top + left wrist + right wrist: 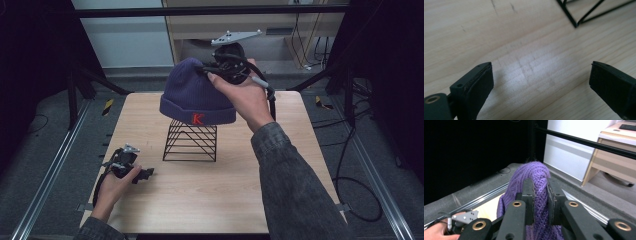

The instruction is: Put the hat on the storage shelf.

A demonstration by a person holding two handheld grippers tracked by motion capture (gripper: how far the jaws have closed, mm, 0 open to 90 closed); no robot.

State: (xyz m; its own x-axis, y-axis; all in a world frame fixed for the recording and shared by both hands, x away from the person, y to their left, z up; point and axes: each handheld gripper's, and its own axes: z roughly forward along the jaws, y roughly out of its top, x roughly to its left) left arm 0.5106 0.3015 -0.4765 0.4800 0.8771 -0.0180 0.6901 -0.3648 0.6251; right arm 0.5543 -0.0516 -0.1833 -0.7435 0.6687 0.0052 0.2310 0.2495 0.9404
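A purple knit beanie (192, 95) with a red K on its cuff sits over a black wire stand (190, 142) at the table's middle. My right gripper (207, 70) is shut on the beanie's crown from the far right side. In the right gripper view its jaws (540, 185) pinch a fold of the purple knit (534, 172). My left gripper (147, 174) rests low on the table at the front left, open, pointing toward the stand. The left gripper view has bare wood between its jaws (541, 72) and a corner of the wire stand (576, 23) beyond.
The wooden table (225, 200) has bare room in front of and beside the stand. Metal rails (47, 175) run along both sides on the floor. A black crossbar (200, 11) spans the back, with a wooden desk (300, 25) and cables behind it.
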